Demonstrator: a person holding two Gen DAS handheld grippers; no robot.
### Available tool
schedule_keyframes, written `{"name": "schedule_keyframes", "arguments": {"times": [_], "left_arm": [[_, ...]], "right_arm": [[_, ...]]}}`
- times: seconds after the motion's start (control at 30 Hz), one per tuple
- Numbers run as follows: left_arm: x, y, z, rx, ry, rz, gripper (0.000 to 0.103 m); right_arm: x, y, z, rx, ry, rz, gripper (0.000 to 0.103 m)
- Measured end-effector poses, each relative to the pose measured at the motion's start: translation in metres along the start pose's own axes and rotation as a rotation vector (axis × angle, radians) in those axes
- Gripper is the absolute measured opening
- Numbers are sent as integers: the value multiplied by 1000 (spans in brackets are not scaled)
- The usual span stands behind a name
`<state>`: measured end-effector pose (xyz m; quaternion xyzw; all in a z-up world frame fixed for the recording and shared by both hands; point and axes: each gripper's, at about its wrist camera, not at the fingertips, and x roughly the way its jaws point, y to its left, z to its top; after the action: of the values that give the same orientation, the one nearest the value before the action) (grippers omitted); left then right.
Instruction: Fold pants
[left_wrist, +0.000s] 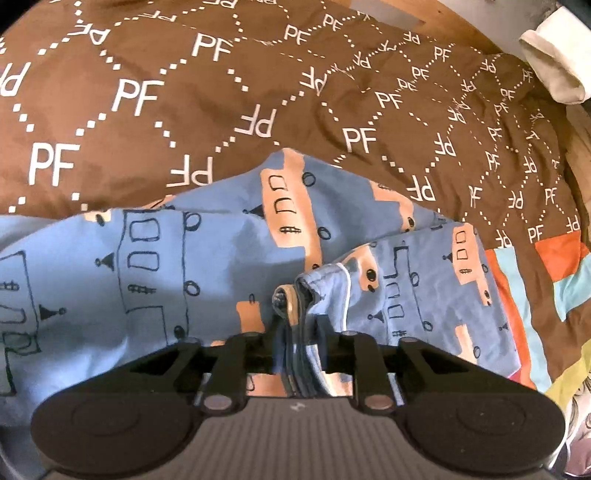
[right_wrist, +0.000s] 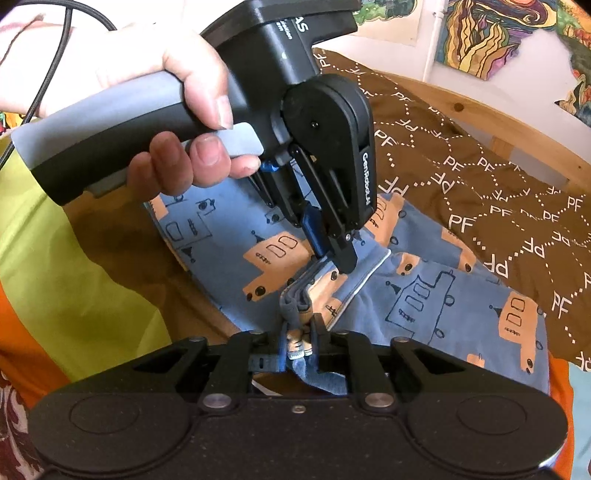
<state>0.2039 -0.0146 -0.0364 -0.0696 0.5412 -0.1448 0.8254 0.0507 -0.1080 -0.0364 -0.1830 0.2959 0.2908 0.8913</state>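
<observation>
- The pants (left_wrist: 229, 266) are blue with orange and outlined bus drawings, and they lie on a brown blanket (left_wrist: 155, 110) that has white "PF" letters and dotted diamond lines.
- In the left wrist view the cloth covers the near and middle part of the picture, and the blanket takes the far part.
- The left gripper (left_wrist: 297, 332) has a bunched edge of the pants between its two fingers; several layers of the fabric stand in a narrow gap, and the fingers are close to them on both sides. I cannot tell if the pads press the cloth.
- In the right wrist view a hand (right_wrist: 177, 110) holds the grey and black handle of the left gripper (right_wrist: 334, 258), which points down onto the pants at a fold with a white piped seam.
- The right gripper (right_wrist: 299, 339) is near the camera, and a gathered bundle of the pants edge sits between its fingers; whether it is clamped on it I cannot tell.
- The two grippers are near each other along the same folded edge.
- A patchwork cover (right_wrist: 55, 258) in yellow-green and orange lies at the left.
- A wooden bed frame (right_wrist: 491, 122) runs behind the blanket at the far right, and colourful pictures (right_wrist: 476, 33) hang on the wall.
</observation>
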Motion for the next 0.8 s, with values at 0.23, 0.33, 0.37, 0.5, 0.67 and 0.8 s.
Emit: {"name": "schedule_keyframes", "arguments": {"times": [0.23, 0.33, 0.37, 0.5, 0.67, 0.8], "left_arm": [[-18, 4, -10, -67, -65, 34, 85], [-16, -7, -23, -32, -102, 128, 88], [-14, -13, -29, -10, -109, 173, 95], [2, -37, -49, 80, -123, 357, 103], [-2, -32, -57, 67, -159, 359, 103], [-19, -33, -59, 66, -179, 405, 103]], "right_arm": [[-51, -48, -13, -109, -9, -156, 66], [-54, -92, -23, -80, 49, -276, 76], [-52, -106, -27, -54, 68, -302, 76], [-37, -132, -45, 23, 100, -340, 88], [-31, -132, -54, -21, 124, -467, 102], [-45, -134, -53, -63, 50, -548, 102]]}}
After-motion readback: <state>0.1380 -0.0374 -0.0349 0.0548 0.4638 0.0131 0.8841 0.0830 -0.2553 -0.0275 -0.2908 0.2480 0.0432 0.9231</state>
